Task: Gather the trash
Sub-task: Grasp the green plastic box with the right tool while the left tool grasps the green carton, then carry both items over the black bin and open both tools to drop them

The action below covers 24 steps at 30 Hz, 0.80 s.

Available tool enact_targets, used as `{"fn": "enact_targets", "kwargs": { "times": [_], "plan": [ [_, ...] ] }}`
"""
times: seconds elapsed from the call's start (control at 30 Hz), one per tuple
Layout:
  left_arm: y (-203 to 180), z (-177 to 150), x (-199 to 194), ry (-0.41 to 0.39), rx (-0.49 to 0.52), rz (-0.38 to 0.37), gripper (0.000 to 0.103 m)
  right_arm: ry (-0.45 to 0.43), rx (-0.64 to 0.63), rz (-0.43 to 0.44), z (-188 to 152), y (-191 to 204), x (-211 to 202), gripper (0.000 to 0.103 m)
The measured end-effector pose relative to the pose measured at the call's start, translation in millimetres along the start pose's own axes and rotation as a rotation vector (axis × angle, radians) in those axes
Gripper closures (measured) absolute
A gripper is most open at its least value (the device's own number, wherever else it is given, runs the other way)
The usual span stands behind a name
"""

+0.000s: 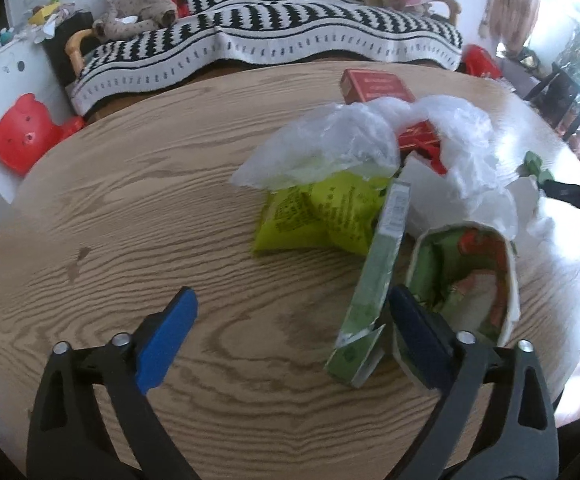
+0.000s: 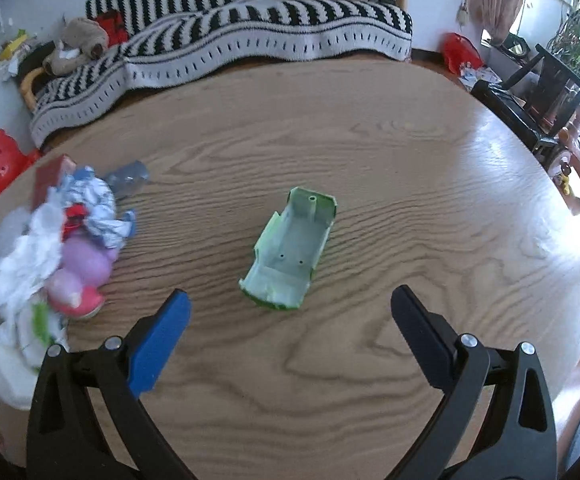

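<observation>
**Both grippers wide open over the trash table**

Left gripper point(image 1: 291, 312) has its jaws spread wide with nothing pinched; the flattened green carton point(image 1: 373, 280) lies between the blue pads, closest to the right-hand one, but I can't see either pad pressing it. Just past that is an open paper cup point(image 1: 469, 276) stuffed with green and red wrappers, a yellow-green snack bag point(image 1: 313, 216), crumpled clear plastic point(image 1: 329, 140) and two red boxes point(image 1: 373, 86) further back.

Right gripper point(image 2: 290, 308) is also gaping and empty, hanging over bare tabletop. The torn-open green box point(image 2: 290, 248) sits flat just ahead of the fingertips, dead centre, pale inside facing up. The rest of the pile point(image 2: 58, 248) is off to its left, blurry.

Surface is a round wooden table point(image 2: 389, 168) with heavy wavy grain, glare on the right side. Behind it there's a sofa under a black-and-white striped knit throw point(image 2: 250, 28), with a dark chair point(image 2: 545, 88) by the bright window
</observation>
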<state>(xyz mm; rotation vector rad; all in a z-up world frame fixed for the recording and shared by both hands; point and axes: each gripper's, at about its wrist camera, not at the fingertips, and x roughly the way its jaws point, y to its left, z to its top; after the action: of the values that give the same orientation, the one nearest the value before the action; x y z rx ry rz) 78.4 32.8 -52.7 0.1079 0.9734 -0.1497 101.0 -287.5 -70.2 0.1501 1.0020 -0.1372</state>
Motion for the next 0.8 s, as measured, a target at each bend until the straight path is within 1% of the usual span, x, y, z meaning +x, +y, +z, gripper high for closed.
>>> {"fn": "enact_targets", "kwargs": {
  "times": [0.03,0.07,0.1,0.13,0.17,0.2,0.23,0.27,0.3,0.33,0.4,0.5,0.63,0.73,0.8],
  "plan": [
    [-2,1,1,-0.003,0.007,-0.020,0.023,0.007,0.010,-0.006,3,1,6,0.015],
    [-3,0,1,-0.003,0.012,-0.027,0.026,0.011,0.022,-0.014,6,1,11,0.021],
    [-4,0,1,-0.005,0.014,-0.031,0.033,0.013,0.029,-0.012,7,2,15,0.024],
    [-5,0,0,-0.008,0.016,-0.047,0.041,0.022,0.032,-0.007,9,3,20,0.031],
    [-6,-1,0,-0.008,0.016,-0.062,0.046,0.030,0.032,-0.007,10,4,24,0.038],
    [-6,-2,0,-0.008,0.019,-0.073,0.056,0.031,0.026,-0.014,11,6,26,0.042],
    [-7,-3,1,-0.005,0.024,-0.083,0.065,0.020,0.006,-0.033,13,8,27,0.055],
    [-8,-4,0,-0.006,0.026,-0.085,0.067,0.010,-0.010,-0.047,13,10,27,0.065],
    [-8,-4,-1,-0.005,0.029,-0.086,0.081,0.006,-0.017,-0.043,14,11,27,0.066],
    [-8,-4,-2,-0.006,0.032,-0.089,0.087,0.008,-0.017,-0.037,14,10,27,0.067],
    [-5,-4,-7,-0.012,0.019,-0.078,0.093,-0.001,-0.013,-0.028,14,8,24,0.067],
    [3,-1,-18,-0.035,-0.016,-0.074,0.093,-0.038,-0.022,-0.029,12,8,10,0.067],
    [4,1,-37,-0.085,-0.020,-0.051,0.093,-0.079,-0.048,0.002,6,10,-15,0.067],
    [3,2,-49,-0.108,-0.043,-0.076,0.093,-0.102,-0.062,0.032,-6,9,-37,0.067],
    [-7,3,-59,-0.134,-0.034,-0.095,0.093,-0.117,-0.066,0.047,-15,5,-54,0.067]
  ]
}}
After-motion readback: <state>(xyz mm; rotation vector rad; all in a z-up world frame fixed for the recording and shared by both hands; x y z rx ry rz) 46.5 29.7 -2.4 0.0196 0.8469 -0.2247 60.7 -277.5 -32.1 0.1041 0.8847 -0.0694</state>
